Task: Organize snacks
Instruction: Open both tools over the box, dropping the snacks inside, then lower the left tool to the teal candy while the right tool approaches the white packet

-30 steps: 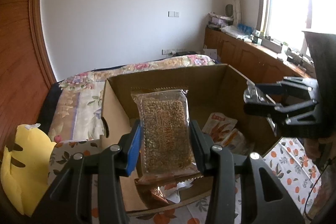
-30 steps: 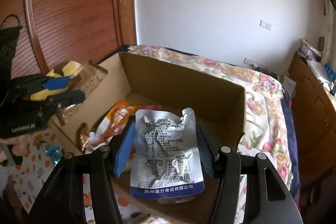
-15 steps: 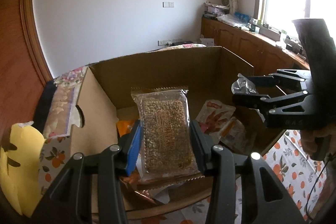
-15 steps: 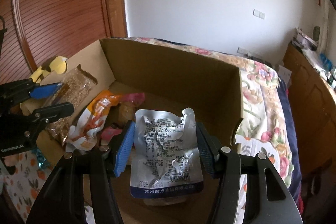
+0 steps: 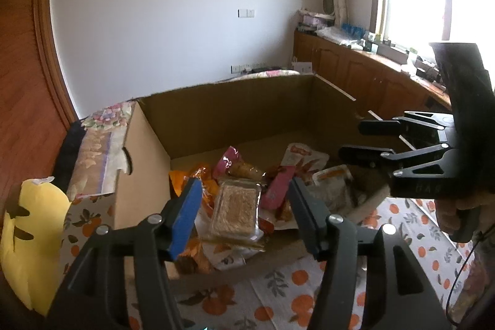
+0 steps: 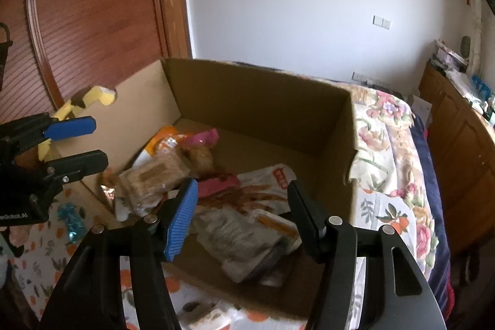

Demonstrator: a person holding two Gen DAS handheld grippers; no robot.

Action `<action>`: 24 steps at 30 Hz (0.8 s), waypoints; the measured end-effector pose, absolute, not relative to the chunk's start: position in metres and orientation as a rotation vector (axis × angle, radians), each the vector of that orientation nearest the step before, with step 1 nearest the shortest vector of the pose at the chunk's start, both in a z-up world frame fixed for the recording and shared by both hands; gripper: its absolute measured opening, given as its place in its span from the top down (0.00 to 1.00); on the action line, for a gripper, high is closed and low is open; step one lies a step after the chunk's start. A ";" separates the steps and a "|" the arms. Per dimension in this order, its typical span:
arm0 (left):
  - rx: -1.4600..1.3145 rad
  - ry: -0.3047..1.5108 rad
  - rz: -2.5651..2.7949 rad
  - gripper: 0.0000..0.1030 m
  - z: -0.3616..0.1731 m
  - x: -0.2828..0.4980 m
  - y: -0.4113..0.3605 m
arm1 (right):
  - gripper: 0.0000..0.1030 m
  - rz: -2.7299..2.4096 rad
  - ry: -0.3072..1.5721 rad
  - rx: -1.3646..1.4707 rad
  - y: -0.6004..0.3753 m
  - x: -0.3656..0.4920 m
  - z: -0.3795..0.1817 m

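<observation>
At the far left of the left-wrist frame a yellow plush toy (image 5: 29, 234) lies on the orange-print cloth (image 5: 294, 293), outside the cardboard box (image 5: 247, 110) and no part of the work. Moving right, the left gripper (image 5: 244, 212) hangs over the near edge of the box; its jaws are opening, nothing is between the pads, and the clear grain-bar packet (image 5: 236, 207) lies below them on the heap inside the box. Beside it, toward centre, rest an orange packet (image 5: 191, 175) and a pink wrapper (image 5: 229, 160), with a white-and-red pouch (image 5: 304, 156) further right. In the right-wrist frame the right gripper (image 6: 241, 212) likewise stands parted and empty above the box (image 6: 260, 101), and the silver pouch (image 6: 241, 240) lies loose on the floor of the box under it, touching neither pad. Judgement: both packets appear delivered, and the box holds a good number of snacks. They lie heaped, not ranged in order. A small blue item (image 6: 71, 214) on the cloth at the left of that frame cannot be identified; if it is a snack, it remains to be collected. Whether other snacks wait out of view cannot be told.
</observation>
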State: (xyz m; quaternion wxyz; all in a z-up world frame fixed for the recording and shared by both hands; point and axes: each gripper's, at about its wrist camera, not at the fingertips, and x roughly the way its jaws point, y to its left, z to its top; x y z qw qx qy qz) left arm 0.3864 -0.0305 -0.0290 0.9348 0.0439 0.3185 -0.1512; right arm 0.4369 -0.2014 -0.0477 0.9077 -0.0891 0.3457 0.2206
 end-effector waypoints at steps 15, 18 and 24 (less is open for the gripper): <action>0.064 0.638 -0.266 0.40 -0.049 0.291 0.012 | 0.28 0.437 0.591 -0.069 -0.237 0.325 -0.045; 0.052 0.663 -0.248 0.40 -0.061 0.284 0.017 | 0.26 0.434 0.595 -0.060 -0.237 0.314 -0.056; 0.047 0.702 -0.204 0.40 -0.085 0.274 0.027 | 0.26 0.423 0.627 -0.057 -0.234 0.298 -0.079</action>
